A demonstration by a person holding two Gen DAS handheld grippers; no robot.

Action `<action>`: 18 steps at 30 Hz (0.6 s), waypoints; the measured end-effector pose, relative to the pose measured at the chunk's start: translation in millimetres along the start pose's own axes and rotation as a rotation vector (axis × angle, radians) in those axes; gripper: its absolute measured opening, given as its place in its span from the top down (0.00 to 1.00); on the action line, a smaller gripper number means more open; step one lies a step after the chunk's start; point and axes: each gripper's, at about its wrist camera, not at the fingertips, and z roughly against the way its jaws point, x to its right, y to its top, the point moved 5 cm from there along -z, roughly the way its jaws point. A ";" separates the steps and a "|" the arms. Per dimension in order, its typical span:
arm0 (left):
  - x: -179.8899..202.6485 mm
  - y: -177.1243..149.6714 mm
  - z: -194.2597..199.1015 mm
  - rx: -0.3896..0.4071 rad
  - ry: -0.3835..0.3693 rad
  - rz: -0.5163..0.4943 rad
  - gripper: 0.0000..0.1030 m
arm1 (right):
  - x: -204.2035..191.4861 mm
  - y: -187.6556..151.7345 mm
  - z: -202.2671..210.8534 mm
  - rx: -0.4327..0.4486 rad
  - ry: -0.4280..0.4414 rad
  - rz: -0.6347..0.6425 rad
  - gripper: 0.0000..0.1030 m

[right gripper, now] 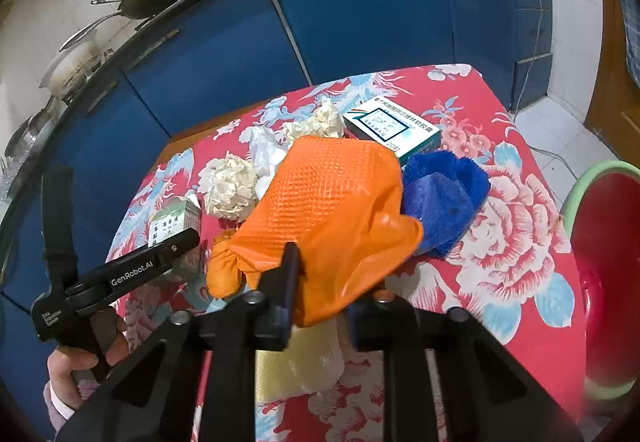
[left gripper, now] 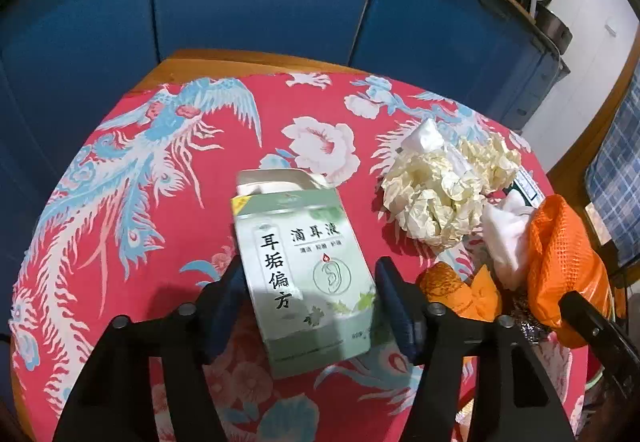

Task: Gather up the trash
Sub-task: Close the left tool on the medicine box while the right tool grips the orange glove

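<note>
Currently both grabs are underway: the right gripper (right gripper: 320, 306) is clamped on the orange glove (right gripper: 332, 210), while the left gripper (left gripper: 308, 306) straddles the ear-drop box (left gripper: 304, 266), pads seemingly touching; next, lift both toward a bin.

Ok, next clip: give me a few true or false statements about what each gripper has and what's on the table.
1. The right gripper grips an orange glove. True.
2. The left gripper is closed around a glass bottle. False: around a small green carton.
3. The tablecloth is plain white. False: red with flowers and birds.
4. Crumpled paper balls lie on the cloth. True.
</note>
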 end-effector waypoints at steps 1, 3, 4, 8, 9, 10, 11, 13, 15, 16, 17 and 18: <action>-1.5 -1.7 3.6 0.003 -0.005 0.004 0.40 | 0.4 -0.3 1.7 0.005 0.004 0.000 0.88; -1.5 -4.0 9.5 0.017 -0.017 0.010 0.42 | -0.3 0.1 6.4 0.019 0.014 -0.001 0.92; -1.4 -5.4 12.3 0.023 -0.019 0.011 0.42 | -1.0 -0.3 10.2 0.030 0.021 0.001 0.93; 0.3 -11.0 22.2 0.034 -0.034 0.015 0.43 | -5.7 4.0 29.2 0.089 0.030 0.022 0.94; 1.5 -12.4 25.6 0.039 -0.038 0.016 0.43 | -6.6 5.1 33.4 0.101 0.031 0.026 0.94; 2.3 -13.5 30.5 0.046 -0.044 0.017 0.43 | -7.9 6.4 39.9 0.119 0.034 0.029 0.94; 4.0 -14.5 34.5 0.053 -0.050 0.017 0.44 | -8.2 7.3 44.9 0.133 0.037 0.030 0.94; 7.3 -14.7 44.3 0.070 -0.065 0.015 0.44 | -8.9 8.0 54.0 0.155 0.040 0.031 0.94; 12.7 -14.1 55.4 0.088 -0.084 0.010 0.44 | -9.1 8.5 62.7 0.174 0.039 0.033 0.94; 16.2 -13.8 62.0 0.098 -0.098 0.005 0.44 | -9.2 8.3 68.5 0.184 0.037 0.038 0.94; 18.7 -13.7 66.7 0.104 -0.108 0.000 0.44 | -9.1 8.3 72.2 0.191 0.035 0.040 0.94; 22.1 -13.1 71.6 0.111 -0.117 -0.004 0.44 | -8.7 8.4 75.8 0.198 0.032 0.042 0.94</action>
